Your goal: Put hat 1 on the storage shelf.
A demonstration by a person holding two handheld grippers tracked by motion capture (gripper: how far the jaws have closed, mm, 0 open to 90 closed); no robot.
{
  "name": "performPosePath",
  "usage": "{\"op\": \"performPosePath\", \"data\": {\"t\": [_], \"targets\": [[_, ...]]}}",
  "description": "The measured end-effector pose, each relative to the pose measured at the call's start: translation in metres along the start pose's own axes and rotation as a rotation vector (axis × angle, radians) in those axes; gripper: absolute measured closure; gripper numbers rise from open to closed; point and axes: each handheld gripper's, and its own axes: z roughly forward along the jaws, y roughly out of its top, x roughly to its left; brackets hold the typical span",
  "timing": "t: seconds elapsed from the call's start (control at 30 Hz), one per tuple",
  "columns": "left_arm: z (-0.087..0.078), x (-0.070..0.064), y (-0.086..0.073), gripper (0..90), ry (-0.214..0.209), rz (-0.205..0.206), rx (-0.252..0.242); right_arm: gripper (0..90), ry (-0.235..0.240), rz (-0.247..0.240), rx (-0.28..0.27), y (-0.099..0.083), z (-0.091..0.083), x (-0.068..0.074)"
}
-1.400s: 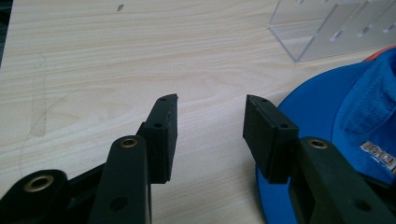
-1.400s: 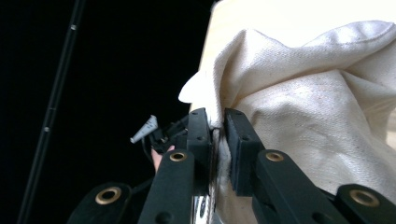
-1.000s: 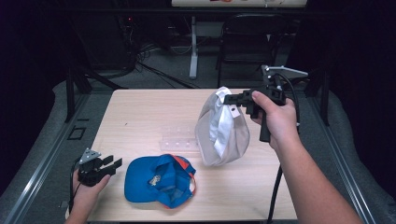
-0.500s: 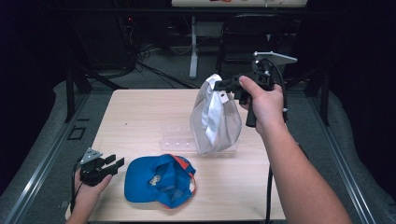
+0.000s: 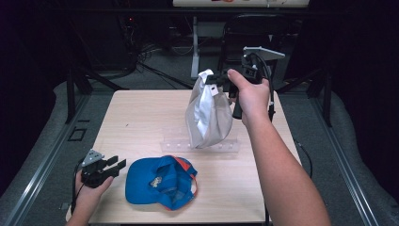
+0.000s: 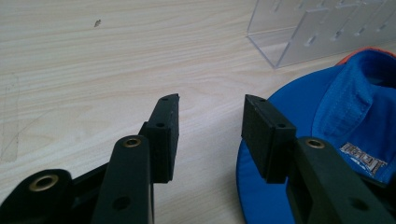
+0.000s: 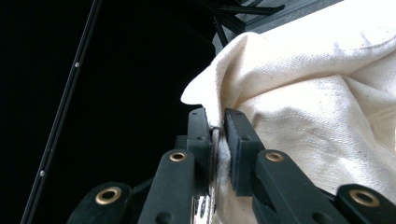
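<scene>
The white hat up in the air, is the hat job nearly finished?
About halfway at best. The right gripper has the white hat lifted over the clear rack, not set on it. The blue cap lies untouched beside the open left gripper.

Both arms extending forward, one gripper raised, one low

The right gripper (image 5: 212,81) is being held high on an outstretched forearm, jaws pinching tight together. The left gripper (image 5: 115,165) is resting low near the person's side, jaws standing apart, the left hand (image 5: 89,190) gripping its handle.
</scene>
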Motion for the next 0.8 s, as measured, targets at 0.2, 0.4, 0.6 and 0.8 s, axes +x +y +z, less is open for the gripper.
{"op": "performPosePath", "data": {"t": [0.2,0.4,0.6,0.8], "targets": [[0.002,-0.006,0.0,53.1,0.015,0.04,-0.012,81.5,-0.023,0.011,-0.008,0.002,0.012,0.0],[0.002,-0.006,0.001,53.1,0.008,0.041,-0.002,81.4,-0.016,0.034,-0.02,0.003,0.027,-0.001],[-0.001,-0.013,0.005,54.7,-0.004,0.054,-0.023,81.3,-0.012,0.037,-0.017,0.001,0.036,0.0],[-0.004,-0.027,0.013,56.3,-0.018,0.077,-0.058,81.3,-0.024,0.047,-0.017,-0.001,0.045,-0.003]]}}
